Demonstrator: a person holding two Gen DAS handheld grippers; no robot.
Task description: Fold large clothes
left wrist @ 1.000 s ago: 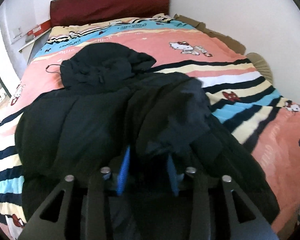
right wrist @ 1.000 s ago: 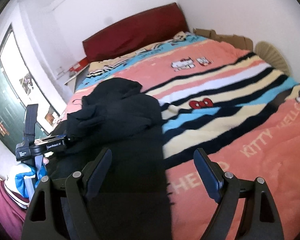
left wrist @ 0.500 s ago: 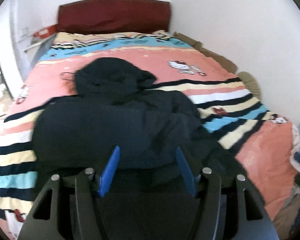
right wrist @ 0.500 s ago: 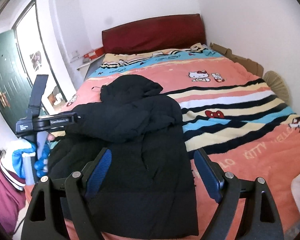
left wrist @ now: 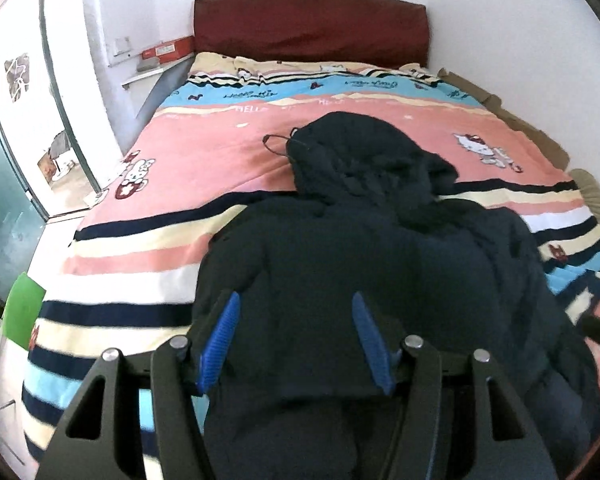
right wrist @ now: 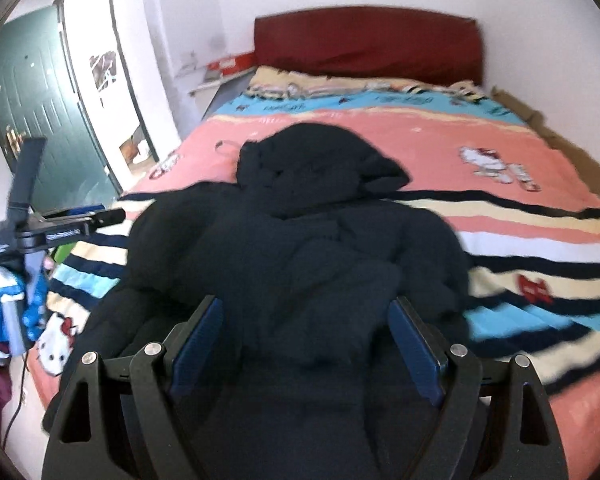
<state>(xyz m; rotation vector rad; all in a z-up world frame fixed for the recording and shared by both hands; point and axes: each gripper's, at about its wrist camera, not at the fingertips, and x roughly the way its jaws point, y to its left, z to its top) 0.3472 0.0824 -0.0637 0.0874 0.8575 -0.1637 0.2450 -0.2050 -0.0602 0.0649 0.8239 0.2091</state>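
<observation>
Left wrist view: the left gripper (left wrist: 296, 340) has its blue fingers (left wrist: 220, 344) spread apart, empty, over the black jacket (left wrist: 364, 248) lying ahead on the striped blanket (left wrist: 204, 168).

Right wrist view: the right gripper (right wrist: 306, 350) is likewise wide apart and empty; the jacket (right wrist: 300, 248) lies directly ahead, with the left gripper (right wrist: 60, 228) off to its left.

White walls, dark red headboard (left wrist: 310, 24), striped bedspread (left wrist: 204, 168) — green door (right wrist: 40, 92) at left.

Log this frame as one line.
left gripper: open, empty | right gripper: open, empty | black jacket: partly folded on bed, hood toward headboard
</observation>
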